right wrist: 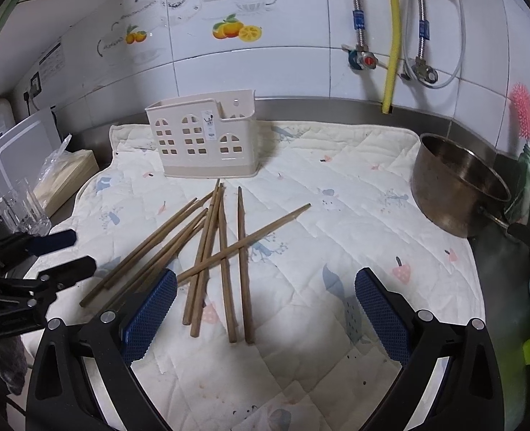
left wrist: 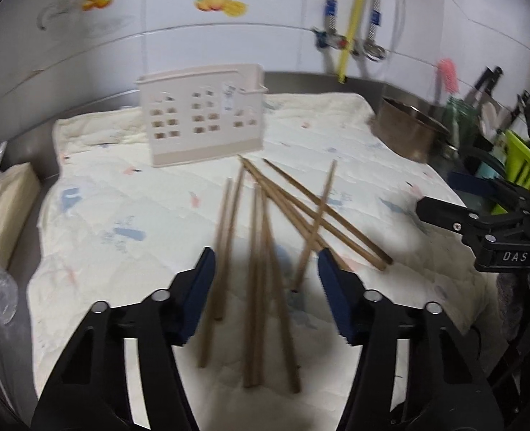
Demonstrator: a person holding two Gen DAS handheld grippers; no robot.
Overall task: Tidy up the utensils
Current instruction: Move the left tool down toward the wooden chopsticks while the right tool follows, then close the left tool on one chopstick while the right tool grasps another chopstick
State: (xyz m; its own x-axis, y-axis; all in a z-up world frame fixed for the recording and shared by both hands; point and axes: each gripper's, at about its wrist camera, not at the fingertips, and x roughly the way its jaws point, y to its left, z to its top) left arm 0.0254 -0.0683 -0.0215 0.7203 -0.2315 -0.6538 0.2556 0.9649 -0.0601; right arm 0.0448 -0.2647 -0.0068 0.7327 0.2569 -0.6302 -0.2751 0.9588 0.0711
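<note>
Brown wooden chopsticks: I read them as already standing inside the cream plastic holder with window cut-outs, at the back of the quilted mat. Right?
Not quite. The brown wooden chopsticks are not in the cream plastic holder with window cut-outs; they lie loose in a crossed heap on the quilted mat in front of it. The holder does stand at the back of the mat. The right wrist view shows this most clearly.

Each tool, the left tool (left wrist: 266, 294) and the right tool (right wrist: 266, 318), has black angular plastic arms with triangular cut-outs, silver round screw heads at the joints, dark blue ridged fingertip pads (right wrist: 150, 318), and white "DAS" lettering.
</note>
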